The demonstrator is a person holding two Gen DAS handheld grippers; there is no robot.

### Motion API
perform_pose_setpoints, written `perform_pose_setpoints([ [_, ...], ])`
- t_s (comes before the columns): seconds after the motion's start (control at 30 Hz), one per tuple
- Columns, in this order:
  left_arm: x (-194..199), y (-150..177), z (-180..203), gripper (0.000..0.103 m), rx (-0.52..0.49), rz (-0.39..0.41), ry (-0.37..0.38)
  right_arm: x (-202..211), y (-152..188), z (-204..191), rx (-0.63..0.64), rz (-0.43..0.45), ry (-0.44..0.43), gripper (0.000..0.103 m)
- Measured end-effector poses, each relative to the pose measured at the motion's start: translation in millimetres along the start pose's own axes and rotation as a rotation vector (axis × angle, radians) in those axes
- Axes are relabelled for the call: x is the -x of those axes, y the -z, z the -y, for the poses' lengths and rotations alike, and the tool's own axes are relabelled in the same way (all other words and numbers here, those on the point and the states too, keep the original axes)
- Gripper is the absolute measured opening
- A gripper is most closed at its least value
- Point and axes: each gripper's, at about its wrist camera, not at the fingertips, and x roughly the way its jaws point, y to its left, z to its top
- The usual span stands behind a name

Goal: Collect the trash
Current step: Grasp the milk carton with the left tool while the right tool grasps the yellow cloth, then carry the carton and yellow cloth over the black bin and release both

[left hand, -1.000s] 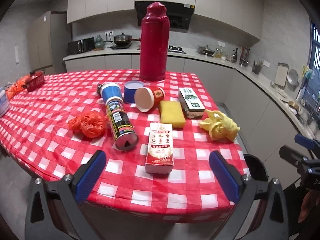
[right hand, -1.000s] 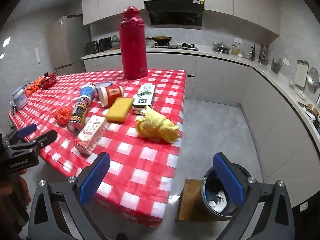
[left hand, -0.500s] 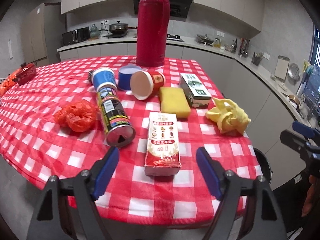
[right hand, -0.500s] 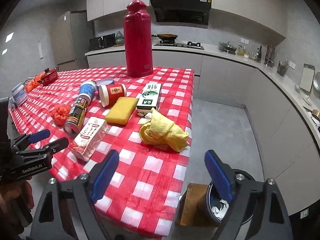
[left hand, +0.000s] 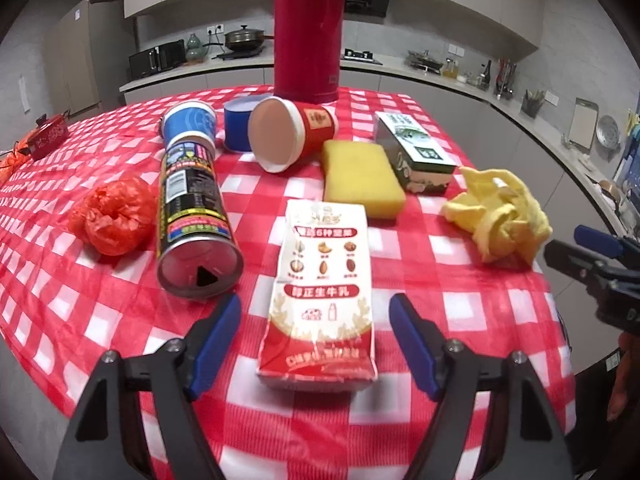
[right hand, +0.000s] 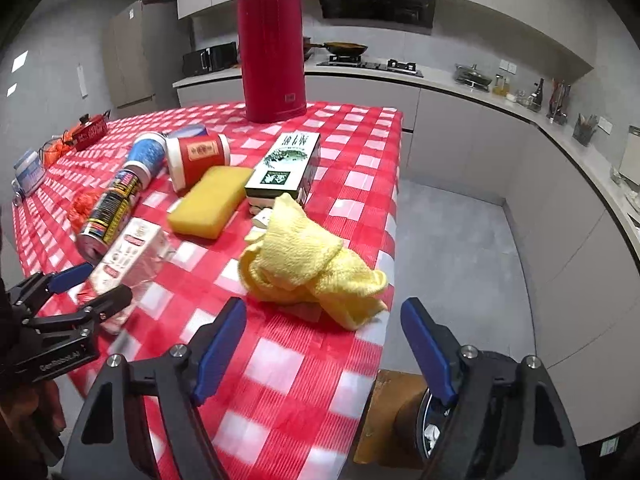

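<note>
Red-and-white cover: checked plastic cloth over the tabletop (left hand: 460,308), likely slick under sliding items.
Left gripper (left hand: 315,340): lower centre of the left wrist view; jaws closing, astride the near end of the milk carton (left hand: 320,292), pads not yet touching it.
Right gripper (right hand: 323,344): lower centre of the right wrist view; jaws closing, nothing between them; the yellow cloth (right hand: 308,268) lies just beyond the tips.
Milk carton, handling: judged light, thin-walled and crushable; take it across the long side walls near the middle.
Yellow cloth, handling: soft, limp, crumpled at the tabletop's right edge; pinch a raised fold at the centre.
Chip can (left hand: 192,216): one, lying on its side; rigid and round, may roll.
Orange plastic bag (left hand: 112,212): one, crumpled, very light.
Paper cups: two, one red cup (left hand: 292,132) on its side, one blue cup (left hand: 192,120).
Sponge (left hand: 360,176): one, compressible.
Green box (left hand: 416,152): one, stiff card.
Red thermos (left hand: 308,28): one, upright, upper centre; probably not trash.
Bin (right hand: 428,432): one, lower right of the right wrist view, on the floor beside the tabletop.
</note>
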Motion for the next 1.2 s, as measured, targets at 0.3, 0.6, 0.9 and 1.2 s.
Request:
perform_pose_setpoints([
  [0.3, -14.8, -2.9, 2.3, 0.054, 0.028, -0.013, -0.021, -45.6, -12.1, 9.0, 0.034, -0.031, -0.056, 0.075],
  [0.6, -6.1, 1.4, 12.5, 0.05, 0.012, 0.022, -0.018, -36.3, -2.7, 4.4, 0.015, -0.024, -0.116, 0.01],
  [0.9, 22.8, -6.6, 30.2, 0.05, -0.028, 0.072, 0.015, 3.2, 12.8, 11.8, -0.066, 0.024, -0.122, 0.01],
  [1.2, 43.2, -5.8, 55.0, 0.05, -0.077, 0.088, 0.059, 48.5, 26.7, 28.8, -0.121, 0.07, -0.1, 0.01],
])
